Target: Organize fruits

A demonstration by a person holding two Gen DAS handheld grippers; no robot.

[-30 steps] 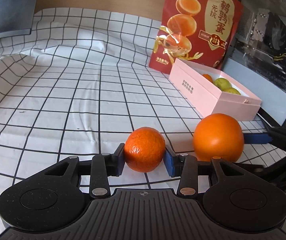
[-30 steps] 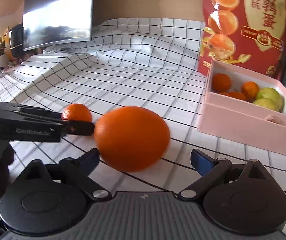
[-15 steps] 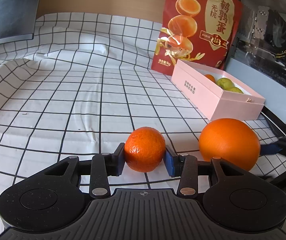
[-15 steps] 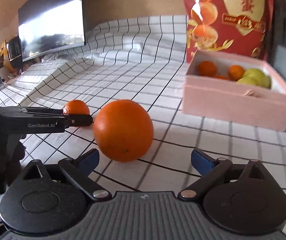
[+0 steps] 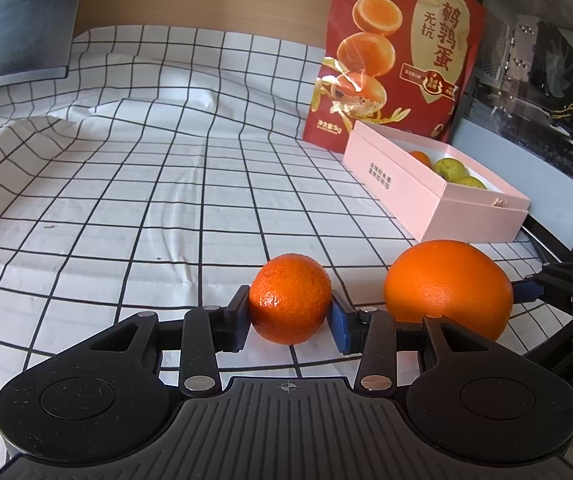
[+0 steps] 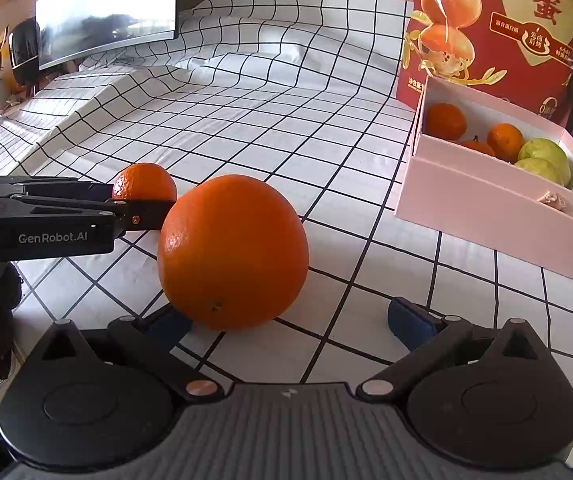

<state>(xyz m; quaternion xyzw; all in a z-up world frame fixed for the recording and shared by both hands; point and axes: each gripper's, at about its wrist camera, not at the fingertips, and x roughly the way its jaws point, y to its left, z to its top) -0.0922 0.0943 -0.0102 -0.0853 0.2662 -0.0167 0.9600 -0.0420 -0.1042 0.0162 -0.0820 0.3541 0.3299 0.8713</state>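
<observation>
Done: pink box (image 6: 482,204) at two o'clock already holds three small orange fruits and two green ones.
Left: mandarin (image 5: 289,298) and large orange (image 6: 232,250) sit on the checked cloth (image 5: 134,200), just beside each other.
Left gripper (image 5: 289,322): clenched on the mandarin, dimpled and glossy.
Right gripper (image 6: 290,320): jaws opening; orange between them, far pad clear.

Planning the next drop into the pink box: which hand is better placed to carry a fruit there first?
Left, probably. The left gripper has its fingers pressed on the small mandarin, while the right gripper is opening around the large orange, ungripped.
</observation>
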